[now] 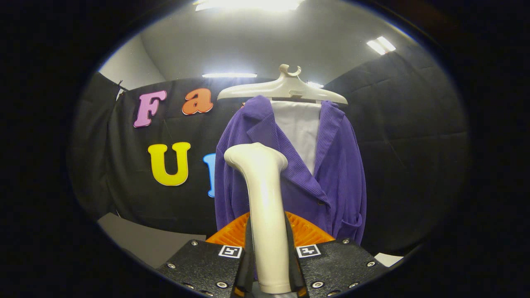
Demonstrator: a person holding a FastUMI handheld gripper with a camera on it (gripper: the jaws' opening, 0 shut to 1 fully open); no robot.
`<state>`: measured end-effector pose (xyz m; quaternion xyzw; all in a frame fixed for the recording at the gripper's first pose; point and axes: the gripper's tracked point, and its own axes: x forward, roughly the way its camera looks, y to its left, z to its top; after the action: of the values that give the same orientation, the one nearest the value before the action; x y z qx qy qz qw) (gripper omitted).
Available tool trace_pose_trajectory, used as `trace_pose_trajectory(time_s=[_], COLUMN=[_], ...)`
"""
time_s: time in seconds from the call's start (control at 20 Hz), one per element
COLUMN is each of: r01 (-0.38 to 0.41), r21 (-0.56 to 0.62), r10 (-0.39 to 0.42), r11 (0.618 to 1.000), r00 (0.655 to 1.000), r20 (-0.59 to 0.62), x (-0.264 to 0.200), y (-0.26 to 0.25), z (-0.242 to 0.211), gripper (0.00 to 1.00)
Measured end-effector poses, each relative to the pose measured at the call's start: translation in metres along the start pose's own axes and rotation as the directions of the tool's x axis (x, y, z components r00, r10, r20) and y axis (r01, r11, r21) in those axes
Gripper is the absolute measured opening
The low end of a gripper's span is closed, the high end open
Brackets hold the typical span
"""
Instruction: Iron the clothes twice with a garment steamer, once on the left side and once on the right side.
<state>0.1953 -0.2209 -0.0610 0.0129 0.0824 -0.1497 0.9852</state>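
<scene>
The gripper (271, 265) fingers clamp the cream plastic garment steamer (265, 207), its head before the hanging purple corduroy jacket (331, 165).

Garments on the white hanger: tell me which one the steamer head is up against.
The purple corduroy jacket, the outer layer; the cream plastic garment steamer, held in the shut claw, covers its left front panel. The white shirt hangs inside it, beside the head.

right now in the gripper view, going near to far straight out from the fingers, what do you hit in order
gripper shut on the steamer handle → steamer head → purple jacket over a white shirt → white hanger → black cloth wall
</scene>
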Motion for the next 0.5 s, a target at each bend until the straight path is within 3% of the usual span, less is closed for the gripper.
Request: trace_pose_trajectory(time_s=[0.5], r01=[-0.002], r21=[-0.042], r10=[-0.003], r11=[0.999], r00=[0.992], r20=[-0.123], x=[-0.008], y=[-0.007], z=[-0.081], gripper=[0.33])
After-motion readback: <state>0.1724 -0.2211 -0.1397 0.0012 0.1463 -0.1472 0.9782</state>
